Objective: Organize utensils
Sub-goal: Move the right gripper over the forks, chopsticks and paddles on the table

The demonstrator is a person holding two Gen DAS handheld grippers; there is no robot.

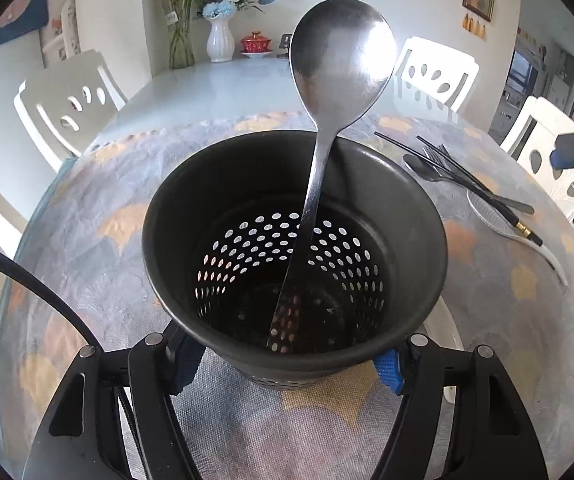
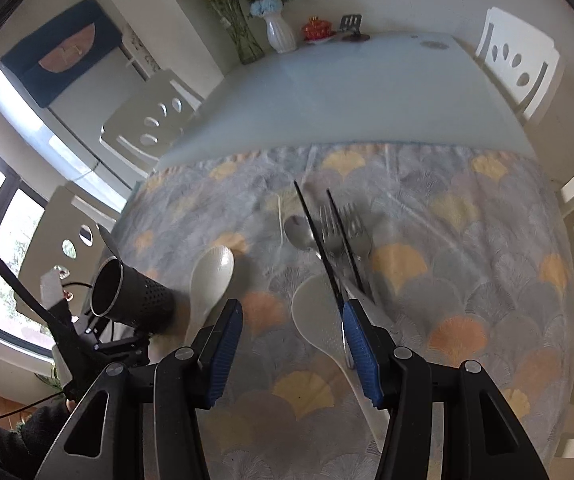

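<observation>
**Picking the next piece off the pile while the holder stays steady**

My left tongs point(image 1: 289, 364) are closed on the foot of the black holder point(image 1: 247, 184), one blue pad pressed against each side. The holder stands on the tablecloth point(image 2: 467, 280), and a big metal spoon point(image 1: 341, 60) is already in it, handle down and leaning on the far rim.

My right tongs point(image 2: 291, 308) are wide open and carry nothing. They hang over the pile that remains to be sorted: two black chopsticks point(image 2: 319, 240), two forks point(image 2: 331, 228), a small metal spoon point(image 2: 299, 232) and a white rice paddle point(image 2: 317, 316). The paddle lies right under the gap between my fingers. A pale spoon point(image 2: 211, 276) lies on its own beside the holder.

I judge the paddle the natural next pick. It sits low and flat, and the chopsticks cross over it, so I would come down at its handle, clear of them, and close across the narrow width rather than the broad blade. If I catch a chopstick too, the pair will scatter and roll.

I would keep the left grip firm. The tall spoon makes the holder top-heavy, and a knock on the rim could tip it. I would feed the paddle in handle first, on the side away from the spoon.
</observation>
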